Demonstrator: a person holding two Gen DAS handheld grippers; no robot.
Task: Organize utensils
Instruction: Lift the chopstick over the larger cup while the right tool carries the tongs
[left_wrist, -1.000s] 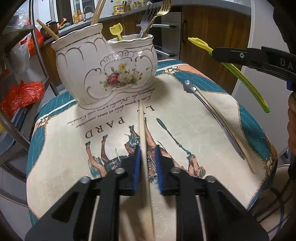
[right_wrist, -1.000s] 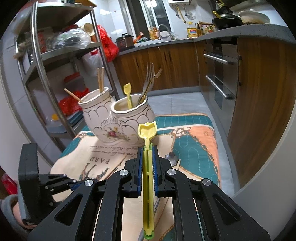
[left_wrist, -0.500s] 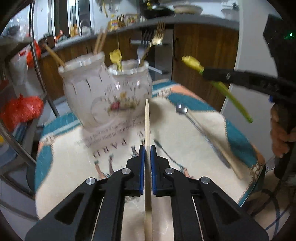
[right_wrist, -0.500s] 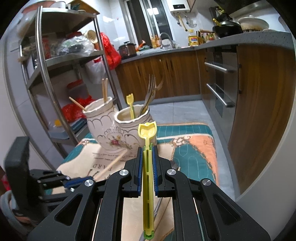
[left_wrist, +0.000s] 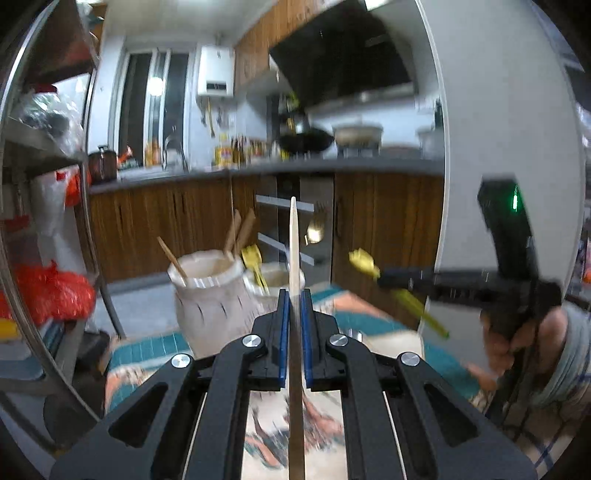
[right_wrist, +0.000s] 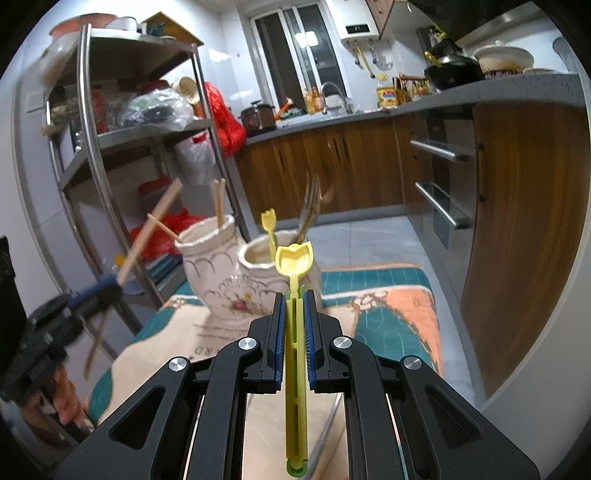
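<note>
Clamping a thin, pale wooden chopstick (left_wrist: 293, 236), the left gripper (left_wrist: 294, 295) has its blue-padded jaws pressed together on the stick. The chopstick runs straight out between the pads, with its tip raised above the white ceramic double-pot utensil holder (left_wrist: 207, 295). In the right wrist view the same gripper (right_wrist: 101, 291) appears blurred, to the left of the holder, with the chopstick (right_wrist: 147, 236) tilted in the air.

The right gripper (right_wrist: 294, 295) has its jaws closed on a yellow and green plastic utensil with a tulip-shaped head (right_wrist: 294, 258). The handle lies along the gap between the pads and the head sticks out in front, just before the holder (right_wrist: 236, 273). From the left wrist view this utensil (left_wrist: 364, 260) is held to the right of the holder, apart from it.

In the holder, the left pot contains wooden chopsticks (right_wrist: 218, 201). The right pot contains metal forks (right_wrist: 312, 206) and a second yellow plastic utensil (right_wrist: 268, 225). The holder stands on a printed cloth in teal, orange and cream colours (right_wrist: 388, 299).
</note>
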